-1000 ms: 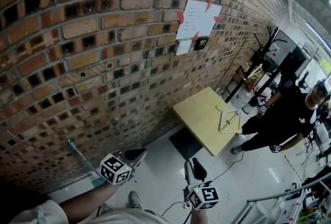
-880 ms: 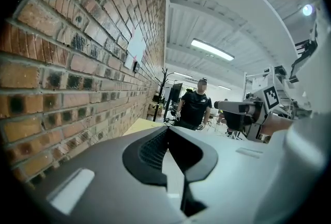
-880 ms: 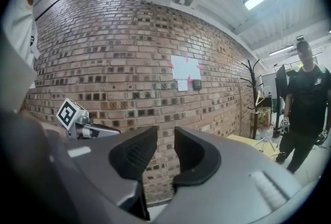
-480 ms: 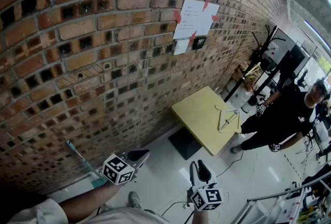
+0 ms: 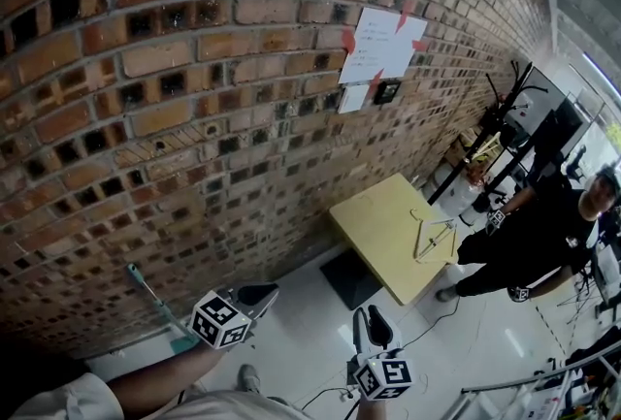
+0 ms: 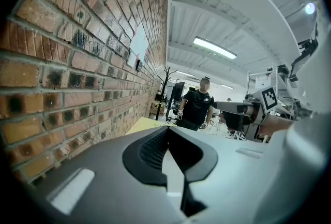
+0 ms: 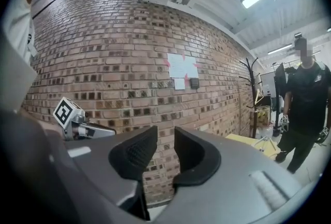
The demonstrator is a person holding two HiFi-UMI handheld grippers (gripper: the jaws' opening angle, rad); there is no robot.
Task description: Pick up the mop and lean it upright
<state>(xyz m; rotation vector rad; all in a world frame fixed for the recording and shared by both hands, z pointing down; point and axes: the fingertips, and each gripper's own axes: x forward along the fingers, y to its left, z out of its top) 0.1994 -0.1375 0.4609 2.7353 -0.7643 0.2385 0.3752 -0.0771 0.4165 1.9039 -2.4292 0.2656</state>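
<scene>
Left gripper (image 5: 258,293), lower left, jaws pressed together, nothing held; right gripper (image 5: 372,321), bottom centre, jaws slightly parted, empty.

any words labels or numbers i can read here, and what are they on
None can be read.
White sheet taped to the brick wall: faint writing, too small to read.
Smaller sheet below it: too small to tell.
Left marker cube and right marker cube: square patterns, no letters.
</scene>
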